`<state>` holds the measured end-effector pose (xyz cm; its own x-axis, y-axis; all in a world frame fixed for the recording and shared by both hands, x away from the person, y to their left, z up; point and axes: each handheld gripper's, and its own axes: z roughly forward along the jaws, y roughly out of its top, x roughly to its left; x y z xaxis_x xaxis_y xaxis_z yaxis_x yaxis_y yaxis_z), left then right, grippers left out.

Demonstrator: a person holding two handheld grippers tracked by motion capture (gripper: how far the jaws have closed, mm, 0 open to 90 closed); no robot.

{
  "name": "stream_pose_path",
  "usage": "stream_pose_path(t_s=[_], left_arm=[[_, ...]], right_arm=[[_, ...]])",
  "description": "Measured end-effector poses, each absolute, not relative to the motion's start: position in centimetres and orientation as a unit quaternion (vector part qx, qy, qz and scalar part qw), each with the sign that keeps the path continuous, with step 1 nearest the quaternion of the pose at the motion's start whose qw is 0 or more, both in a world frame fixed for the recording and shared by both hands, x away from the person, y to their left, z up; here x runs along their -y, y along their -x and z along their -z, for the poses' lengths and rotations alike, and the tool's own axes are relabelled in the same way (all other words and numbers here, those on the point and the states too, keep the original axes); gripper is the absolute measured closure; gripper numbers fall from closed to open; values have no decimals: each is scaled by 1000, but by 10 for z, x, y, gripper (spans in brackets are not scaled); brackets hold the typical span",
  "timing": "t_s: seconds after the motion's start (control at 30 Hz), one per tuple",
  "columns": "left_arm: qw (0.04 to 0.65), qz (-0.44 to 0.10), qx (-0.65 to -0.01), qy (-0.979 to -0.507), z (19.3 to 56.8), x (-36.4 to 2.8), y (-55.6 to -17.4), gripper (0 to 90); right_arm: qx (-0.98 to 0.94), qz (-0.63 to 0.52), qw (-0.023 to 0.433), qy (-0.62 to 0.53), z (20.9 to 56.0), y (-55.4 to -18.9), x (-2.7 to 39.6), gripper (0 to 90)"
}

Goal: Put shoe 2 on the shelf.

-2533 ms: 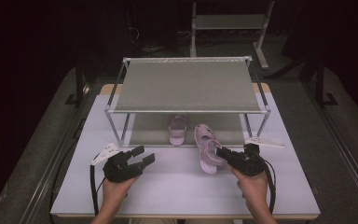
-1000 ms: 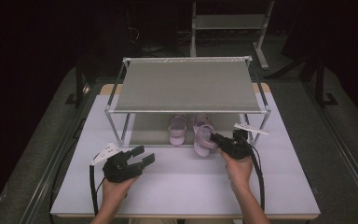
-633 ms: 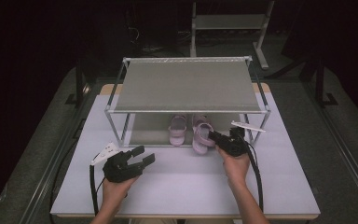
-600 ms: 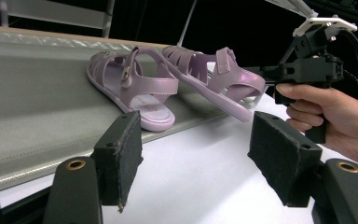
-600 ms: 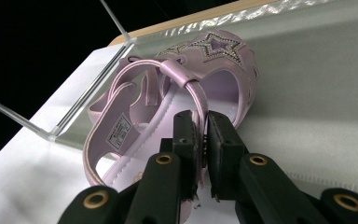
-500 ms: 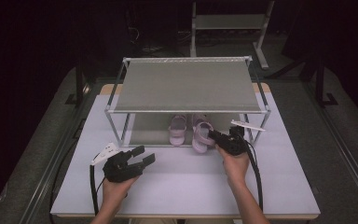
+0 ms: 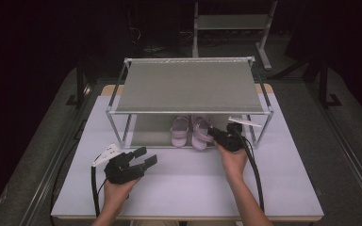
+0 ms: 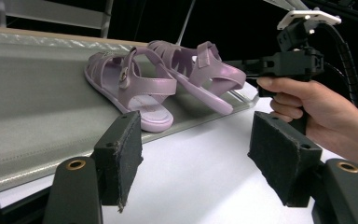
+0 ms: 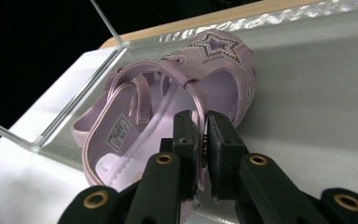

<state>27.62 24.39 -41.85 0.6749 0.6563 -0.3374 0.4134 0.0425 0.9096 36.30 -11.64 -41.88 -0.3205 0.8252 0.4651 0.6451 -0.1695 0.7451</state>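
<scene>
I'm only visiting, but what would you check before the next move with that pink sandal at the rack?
1. Right gripper shut on the strap of the right sandal: ok.
2. Sandal flat on the lower shelf: not ok; the left gripper view shows it tilted, heel lifted.
3. Left sandal already on the shelf: ok.
4. Gap between the two sandals: cannot tell.
5. Left gripper open, apart from the rack, on the table: ok.

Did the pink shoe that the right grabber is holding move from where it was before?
Yes. The right sandal slid from the open table in under the rack, beside the other sandal, gripped by the right gripper.
</scene>
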Motion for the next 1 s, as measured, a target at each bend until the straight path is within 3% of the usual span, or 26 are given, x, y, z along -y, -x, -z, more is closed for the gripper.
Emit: stream_pose_path(t_s=[0.13,0.2,0.27,1.0], left_arm=[[607,-99,-390,-685,418,-243,-276,342],[608,-99,-390,-685,418,-243,-276,342],[608,-99,-390,-685,418,-243,-276,342],[608,-97,-388,-686,418,-242,-277,342]], right_arm=[[-619,-468,74,-627,415,-361,111,819],[-641,-501,109,-570,423,-371,113,819],[-646,-504,114,-561,424,-373,112,819],[-642,-487,127,-578,433,-387,112,819]])
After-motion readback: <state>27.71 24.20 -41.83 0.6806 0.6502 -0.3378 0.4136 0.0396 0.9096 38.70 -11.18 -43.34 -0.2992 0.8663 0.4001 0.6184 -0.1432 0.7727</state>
